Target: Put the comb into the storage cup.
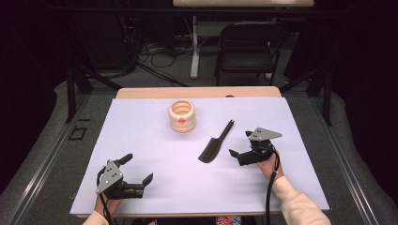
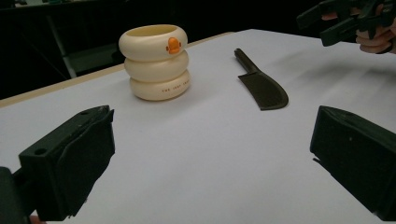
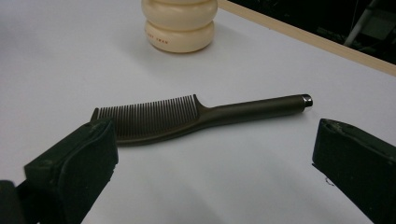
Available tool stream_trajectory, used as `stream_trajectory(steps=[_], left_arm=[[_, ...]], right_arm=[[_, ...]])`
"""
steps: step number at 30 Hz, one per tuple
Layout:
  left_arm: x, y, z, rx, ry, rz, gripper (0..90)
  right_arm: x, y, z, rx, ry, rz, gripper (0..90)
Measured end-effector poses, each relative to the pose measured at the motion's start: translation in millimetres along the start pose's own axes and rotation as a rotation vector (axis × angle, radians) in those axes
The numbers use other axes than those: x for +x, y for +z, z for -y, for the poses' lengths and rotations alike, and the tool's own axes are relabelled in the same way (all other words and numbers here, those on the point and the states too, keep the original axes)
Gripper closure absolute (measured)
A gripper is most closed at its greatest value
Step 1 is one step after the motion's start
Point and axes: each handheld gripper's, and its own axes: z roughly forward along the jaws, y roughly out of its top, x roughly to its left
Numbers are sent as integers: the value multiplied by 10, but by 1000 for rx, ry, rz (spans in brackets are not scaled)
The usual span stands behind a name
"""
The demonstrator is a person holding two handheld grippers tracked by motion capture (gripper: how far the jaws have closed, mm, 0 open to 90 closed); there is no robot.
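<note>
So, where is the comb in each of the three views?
High view: the comb lies right of centre on the table, handle pointing away, beside the right gripper.
Left gripper view: upper right of centre, right of the cup.
Right gripper view: across the middle, teeth left, handle right.
Shared landmark: the cream ringed cup.

A wooden table [image 1: 141, 93] is covered by a white sheet [image 1: 141, 140]. On the sheet, a cream ribbed holder [image 1: 181, 116] is stood upright near the centre. A dark comb [image 1: 215, 144] is laid flat at its four o'clock, apart from it.
</note>
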Motion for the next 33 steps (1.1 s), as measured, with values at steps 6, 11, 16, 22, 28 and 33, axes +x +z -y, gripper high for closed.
stream_trajectory(steps=[6, 11, 16, 22, 28, 33], left_arm=[[-1, -4, -3, -1, 5, -1, 2], [-8, -7, -6, -1, 10, -2, 2], [-9, -4, -6, 2, 10, -2, 2], [-7, -7, -6, 0, 10, -3, 2], [-7, -11, -8, 1, 12, -3, 1], [-8, -10, -8, 0, 11, -3, 1]], right_arm=[[-106, 81, -37, 14, 20, 9, 0], [-144, 116, -80, 13, 20, 9, 0], [-202, 185, -136, 24, 22, 2, 0], [-247, 286, -166, 42, 23, 16, 0], [-309, 377, -199, 45, 41, 17, 0], [-375, 432, -209, 50, 62, 19, 0]])
